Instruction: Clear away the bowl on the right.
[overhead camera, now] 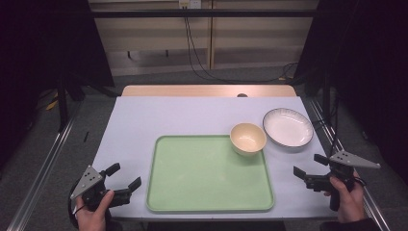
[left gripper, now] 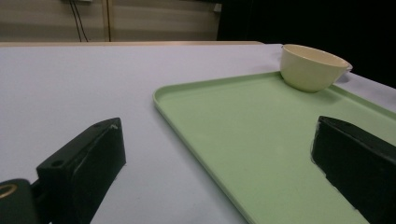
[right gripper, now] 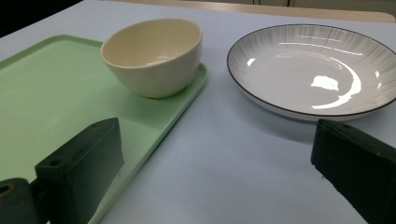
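Observation:
A pale green tray point(overhead camera: 202, 178) point(left gripper: 261, 135) point(right gripper: 28, 93) lies on the white table. A cream bowl point(overhead camera: 248, 138) point(left gripper: 312, 66) point(right gripper: 153, 55) stands upright and empty in the tray's far right corner. To its right, on the table, rests a white plate point(overhead camera: 287, 127) point(right gripper: 313, 67) with a dark rim. My left gripper point(overhead camera: 123, 176) point(left gripper: 219, 172) is held open near the table's front left, beside the tray's left edge, with nothing between its jaws. My right gripper point(overhead camera: 310, 165) point(right gripper: 219, 172) is open at the front right, below the plate, also holding nothing.
The table point(overhead camera: 144, 120) has bare room behind and left of the tray. A wooden strip point(overhead camera: 207, 90) borders its far edge. Cables point(overhead camera: 192, 53) hang down the back wall. Metal rails point(overhead camera: 41, 168) run along the floor on both sides.

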Demonstrator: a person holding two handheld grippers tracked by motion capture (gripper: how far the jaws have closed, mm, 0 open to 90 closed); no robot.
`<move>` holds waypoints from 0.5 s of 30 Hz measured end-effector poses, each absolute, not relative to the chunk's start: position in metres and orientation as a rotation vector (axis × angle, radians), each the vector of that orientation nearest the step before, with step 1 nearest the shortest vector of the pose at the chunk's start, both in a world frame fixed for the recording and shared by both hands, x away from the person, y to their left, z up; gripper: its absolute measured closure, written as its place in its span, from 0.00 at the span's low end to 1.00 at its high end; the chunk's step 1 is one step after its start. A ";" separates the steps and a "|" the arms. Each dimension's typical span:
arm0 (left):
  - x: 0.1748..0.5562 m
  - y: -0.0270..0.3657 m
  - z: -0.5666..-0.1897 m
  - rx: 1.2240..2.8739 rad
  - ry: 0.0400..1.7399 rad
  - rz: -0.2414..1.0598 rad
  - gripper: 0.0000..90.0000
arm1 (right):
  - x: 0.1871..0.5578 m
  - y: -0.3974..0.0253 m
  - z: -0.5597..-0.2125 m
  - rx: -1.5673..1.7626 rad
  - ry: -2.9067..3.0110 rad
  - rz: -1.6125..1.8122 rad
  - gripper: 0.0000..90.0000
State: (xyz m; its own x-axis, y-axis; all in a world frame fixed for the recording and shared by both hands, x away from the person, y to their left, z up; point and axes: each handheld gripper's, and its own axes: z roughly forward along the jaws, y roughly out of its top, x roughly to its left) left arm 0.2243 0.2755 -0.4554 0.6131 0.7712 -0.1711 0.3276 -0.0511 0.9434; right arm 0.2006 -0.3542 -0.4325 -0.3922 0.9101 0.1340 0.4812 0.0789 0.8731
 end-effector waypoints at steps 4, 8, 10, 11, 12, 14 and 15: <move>0.224 0.276 -0.456 1.636 0.931 0.461 0.03 | 0.191 -0.352 -0.439 1.369 1.945 1.237 0.02; 0.224 0.277 -0.455 1.633 0.933 0.464 0.03 | 0.185 -0.354 -0.440 1.384 1.930 1.255 0.02; 0.224 0.277 -0.456 1.635 0.932 0.459 0.03 | 0.185 -0.355 -0.441 1.384 1.938 1.245 0.02; 0.225 0.277 -0.456 1.638 0.927 0.454 0.03 | 0.185 -0.354 -0.441 1.386 1.946 1.236 0.02; 0.225 0.277 -0.456 1.638 0.928 0.452 0.03 | 0.185 -0.353 -0.441 1.387 1.949 1.234 0.02; 0.225 0.277 -0.456 1.640 0.929 0.455 0.03 | 0.186 -0.352 -0.442 1.378 1.969 1.220 0.02; 0.225 0.277 -0.456 1.640 0.928 0.455 0.03 | 0.187 -0.352 -0.443 1.375 1.971 1.216 0.02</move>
